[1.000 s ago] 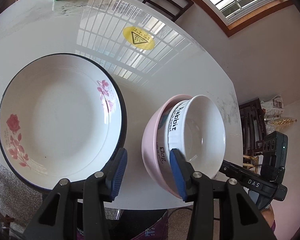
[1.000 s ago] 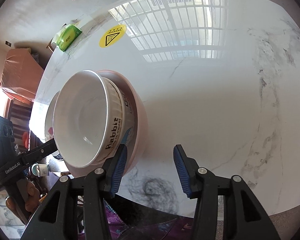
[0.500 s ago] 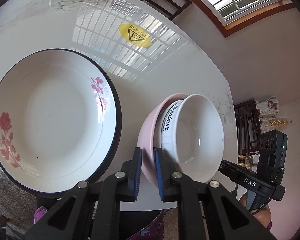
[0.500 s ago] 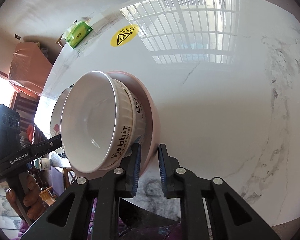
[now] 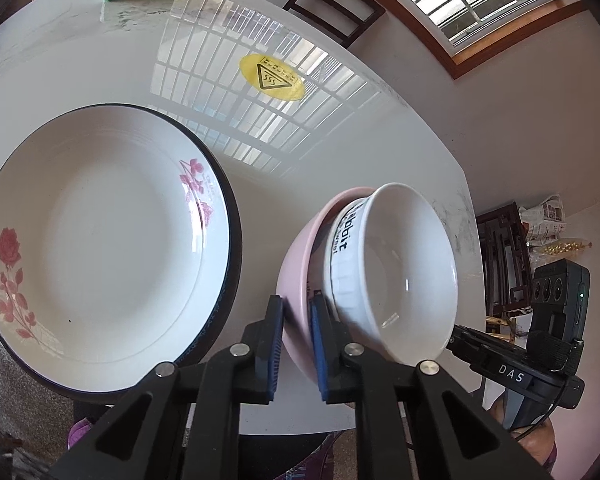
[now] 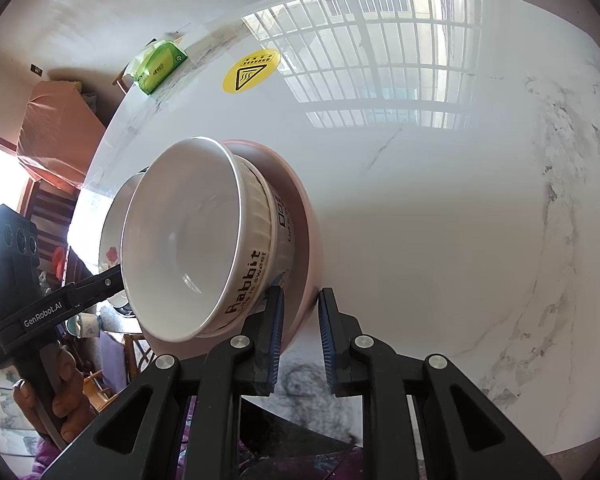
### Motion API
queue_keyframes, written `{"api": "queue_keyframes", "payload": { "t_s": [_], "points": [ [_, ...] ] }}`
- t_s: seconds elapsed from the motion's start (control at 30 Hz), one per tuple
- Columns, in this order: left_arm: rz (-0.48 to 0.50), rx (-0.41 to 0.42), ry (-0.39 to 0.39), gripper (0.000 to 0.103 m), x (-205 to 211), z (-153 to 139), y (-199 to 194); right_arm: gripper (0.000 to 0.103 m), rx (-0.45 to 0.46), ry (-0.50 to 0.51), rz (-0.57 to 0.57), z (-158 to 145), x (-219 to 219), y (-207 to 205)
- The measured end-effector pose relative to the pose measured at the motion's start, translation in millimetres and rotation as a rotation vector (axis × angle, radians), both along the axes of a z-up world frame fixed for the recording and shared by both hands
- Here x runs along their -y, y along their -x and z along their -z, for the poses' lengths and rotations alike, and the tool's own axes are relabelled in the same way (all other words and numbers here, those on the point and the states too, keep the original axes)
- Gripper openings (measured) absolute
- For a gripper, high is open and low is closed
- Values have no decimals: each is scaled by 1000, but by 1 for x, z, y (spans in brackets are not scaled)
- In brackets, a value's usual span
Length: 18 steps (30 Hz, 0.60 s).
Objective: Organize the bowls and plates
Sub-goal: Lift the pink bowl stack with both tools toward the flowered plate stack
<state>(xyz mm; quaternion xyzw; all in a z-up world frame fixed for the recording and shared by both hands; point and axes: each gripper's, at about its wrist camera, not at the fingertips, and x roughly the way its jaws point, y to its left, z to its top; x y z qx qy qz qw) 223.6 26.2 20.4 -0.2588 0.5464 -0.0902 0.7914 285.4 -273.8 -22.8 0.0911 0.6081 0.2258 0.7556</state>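
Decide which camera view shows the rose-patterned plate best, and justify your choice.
The left wrist view: the rose-patterned plate appears nearly whole. The right wrist view shows only a sliver behind the stacked bowls.

Both of your claws have closed from wide open. Your left claw now pinches the near rim of the pink bowl; your right claw pinches its opposite rim. The white bowl nested inside now appears slightly nearer.
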Motion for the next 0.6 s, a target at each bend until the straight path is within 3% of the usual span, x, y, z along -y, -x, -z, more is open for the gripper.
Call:
{"api": "queue_keyframes", "payload": {
  "t_s": [0.13, 0.6],
  "points": [
    [-18, 23, 46, 14, -3, 5, 4, 18, 15, 6, -11, -1, 0, 2],
    [5, 51, 10, 14, -1, -7, 9, 18, 13, -22, 3, -2, 5, 8]
  ]
}}
